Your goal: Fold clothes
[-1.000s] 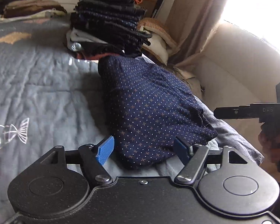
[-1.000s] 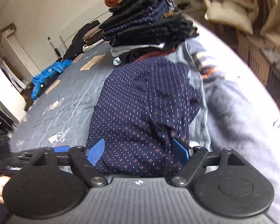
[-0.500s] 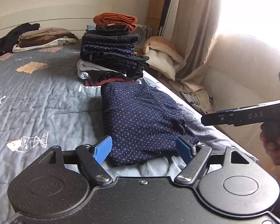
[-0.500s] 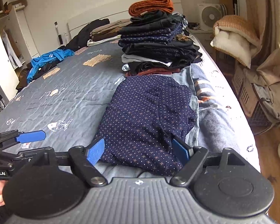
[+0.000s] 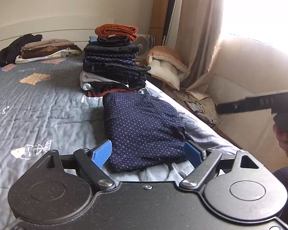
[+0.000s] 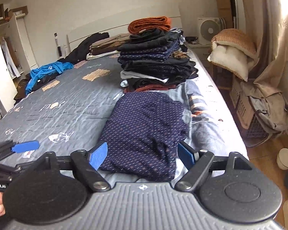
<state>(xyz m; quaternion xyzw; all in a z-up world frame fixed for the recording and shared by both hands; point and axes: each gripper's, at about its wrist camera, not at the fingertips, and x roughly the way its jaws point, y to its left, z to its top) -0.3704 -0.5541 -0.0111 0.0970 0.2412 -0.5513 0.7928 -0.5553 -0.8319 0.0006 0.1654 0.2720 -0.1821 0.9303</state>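
the folded navy dotted garment (image 5: 142,128) lies flat on the grey bedspread (image 5: 44,111) near the bed's window-side edge, just in front of the tall stack of folded clothes (image 5: 113,65). the left tongs (image 5: 148,152) have just been opening and stand apart, gripping nothing. the right tongs (image 6: 143,153) stand apart too, clear of the cloth.
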